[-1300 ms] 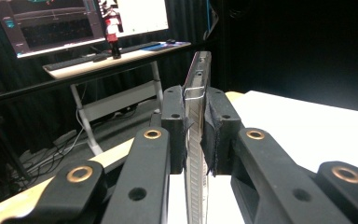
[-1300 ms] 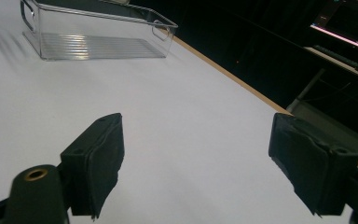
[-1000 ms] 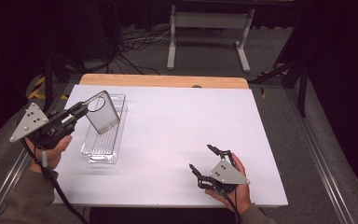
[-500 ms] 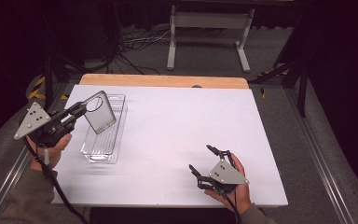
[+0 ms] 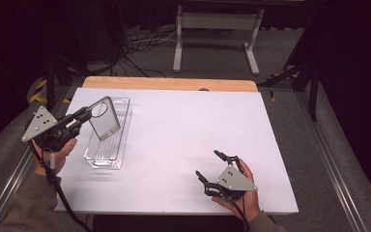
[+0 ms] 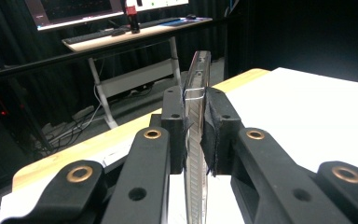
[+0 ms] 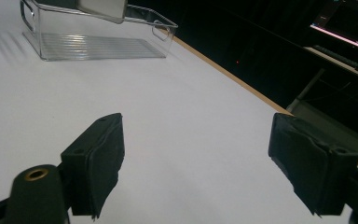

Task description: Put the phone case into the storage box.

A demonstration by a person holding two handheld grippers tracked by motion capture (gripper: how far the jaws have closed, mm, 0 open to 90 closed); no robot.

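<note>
My left gripper (image 5: 84, 114) is shut on a clear flat plastic panel (image 5: 105, 122) with a round hole near its top. It holds the panel tilted in the air over a clear oblong bin (image 5: 101, 164) on the left of the white table (image 5: 183, 130). In the left gripper view the panel (image 6: 198, 70) stands edge-on, pinched between the pads of the left gripper (image 6: 196, 119). My right gripper (image 5: 206, 163) rests near the front right of the table, open, with nothing in it. In the right gripper view the right gripper (image 7: 200, 149) stands wide apart over bare table, facing the bin (image 7: 98, 39) and the panel (image 7: 100, 7).
A wooden strip (image 5: 169, 83) runs along the table's far edge. Beyond it stand a white desk frame (image 5: 217, 29) and cables on the floor. Metal rails flank the table. A desk with monitor and keyboard (image 6: 102, 32) lies farther off.
My left gripper has carried the panel slightly down and to the right above the bin. The right gripper has stayed put.
</note>
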